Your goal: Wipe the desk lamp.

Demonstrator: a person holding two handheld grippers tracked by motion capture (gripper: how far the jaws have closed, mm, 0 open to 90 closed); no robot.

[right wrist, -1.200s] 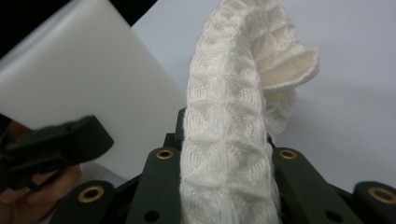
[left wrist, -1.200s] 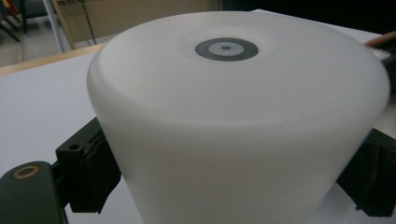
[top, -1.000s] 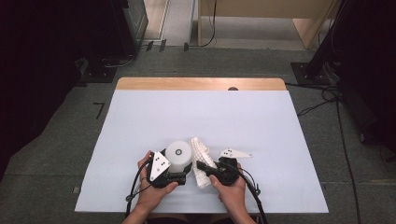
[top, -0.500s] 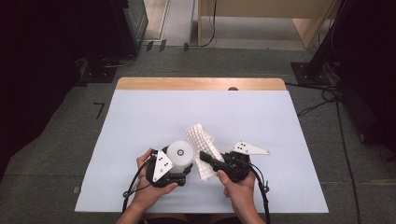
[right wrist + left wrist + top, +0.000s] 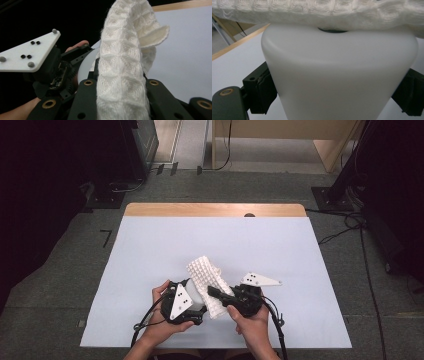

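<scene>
- The left tongs [image 5: 196, 301] are clamped on a smooth, white, rounded plastic cup [image 5: 339, 75] — in the left gripper view a black pad [image 5: 263, 92] presses on each flank of it.
- In the high view that cup [image 5: 199, 301] sits at the near middle of the bench [image 5: 150, 250], which is covered with a pale sheet and shows a bare wooden strip along its far edge.
- The right tongs [image 5: 214, 292] are closed on a white waffle-knit cloth [image 5: 207, 279]; in the right gripper view the cloth [image 5: 122, 75] rises thick between the two black jaws and curls over at its top.
- The cloth lies draped over the top of the cup — in the left gripper view its knitted band [image 5: 317, 11] runs along the cup's upper edge, touching it.
- Both hands come in from the near edge, close together, the left hand [image 5: 162, 320] just beside the right hand [image 5: 252, 320].
- A white three-cornered plate rides on each gripper.
</scene>
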